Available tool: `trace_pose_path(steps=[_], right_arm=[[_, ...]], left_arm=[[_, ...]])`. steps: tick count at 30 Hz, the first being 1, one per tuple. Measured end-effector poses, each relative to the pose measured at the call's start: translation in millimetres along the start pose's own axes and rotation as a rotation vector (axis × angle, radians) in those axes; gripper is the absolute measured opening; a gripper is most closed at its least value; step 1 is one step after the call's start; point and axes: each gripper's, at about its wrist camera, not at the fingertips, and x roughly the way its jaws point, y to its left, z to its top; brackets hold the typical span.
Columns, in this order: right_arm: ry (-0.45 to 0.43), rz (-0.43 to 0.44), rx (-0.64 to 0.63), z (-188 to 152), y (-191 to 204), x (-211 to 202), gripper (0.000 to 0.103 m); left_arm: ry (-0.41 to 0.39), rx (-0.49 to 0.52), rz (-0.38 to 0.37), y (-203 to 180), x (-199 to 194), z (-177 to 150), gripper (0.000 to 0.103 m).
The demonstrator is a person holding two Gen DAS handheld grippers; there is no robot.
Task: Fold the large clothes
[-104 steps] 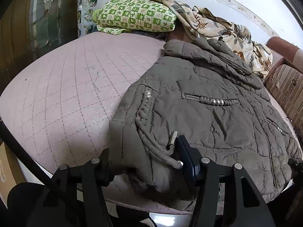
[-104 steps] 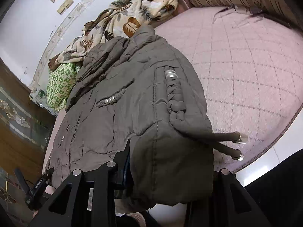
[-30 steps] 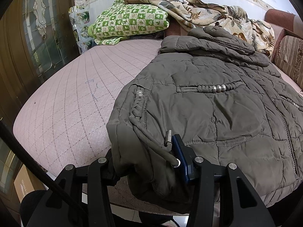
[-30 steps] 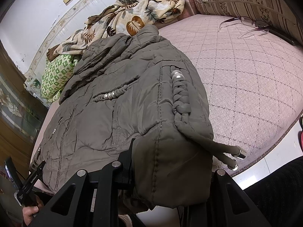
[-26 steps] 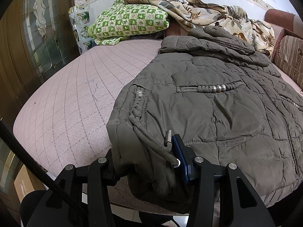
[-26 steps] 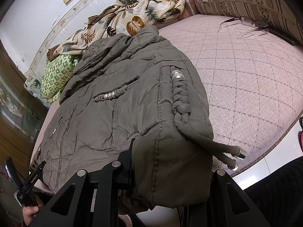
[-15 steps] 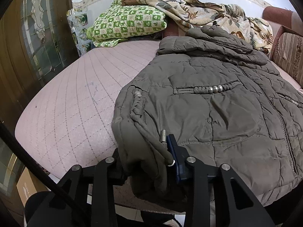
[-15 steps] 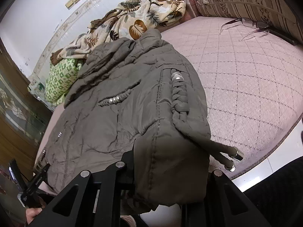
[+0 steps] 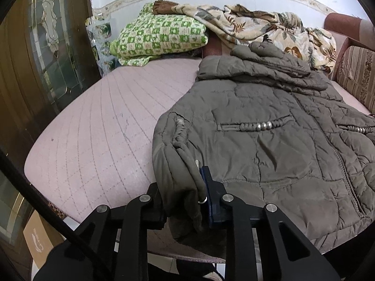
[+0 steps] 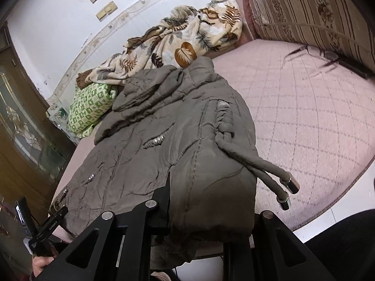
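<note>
A grey-brown padded jacket [image 9: 269, 140] lies flat on the pink quilted bed [image 9: 93, 135], hood towards the wall. My left gripper [image 9: 182, 187] is at the jacket's near left hem corner, its jaws closing with bunched fabric and a drawstring pinched between the pads. In the right wrist view the jacket [image 10: 152, 121] fills the middle. My right gripper [image 10: 211, 199] holds the near right hem corner, jaws closing on thick fabric that hides the right finger. Two metal-tipped drawstrings [image 10: 286, 192] hang off that corner.
A green checked pillow [image 9: 159, 37] and a floral blanket [image 9: 257, 25] lie at the head of the bed. A striped cushion [image 10: 304, 11] and a pair of glasses [image 10: 311, 53] are on the right. A wooden glazed door [image 9: 46, 46] and a cardboard box [image 9: 39, 241] stand left.
Both grippers have narrowed onto the jacket's hem corners and risen slightly. The fabric between the left jaws is squeezed thinner and the hem is lifted a little off the bed edge.
</note>
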Motion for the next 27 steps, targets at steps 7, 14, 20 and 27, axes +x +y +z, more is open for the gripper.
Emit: trace_pose_path(steps=[7, 14, 20, 27], right_arm=[[-0.012, 0.006, -0.002, 6, 6, -8, 0.019], [-0.014, 0.022, 0.01, 4, 5, -12, 0.019], [-0.017, 0.029, 0.0, 7, 6, -15, 0.018], [-0.019, 0.035, 0.005, 7, 7, -17, 0.018]], left_arm=[[-0.016, -0.018, -0.02, 4, -4, 4, 0.023], [-0.016, -0.035, -0.027, 7, -7, 7, 0.023], [-0.027, -0.039, -0.027, 9, -9, 9, 0.023], [-0.051, -0.032, -0.022, 10, -17, 11, 0.023]])
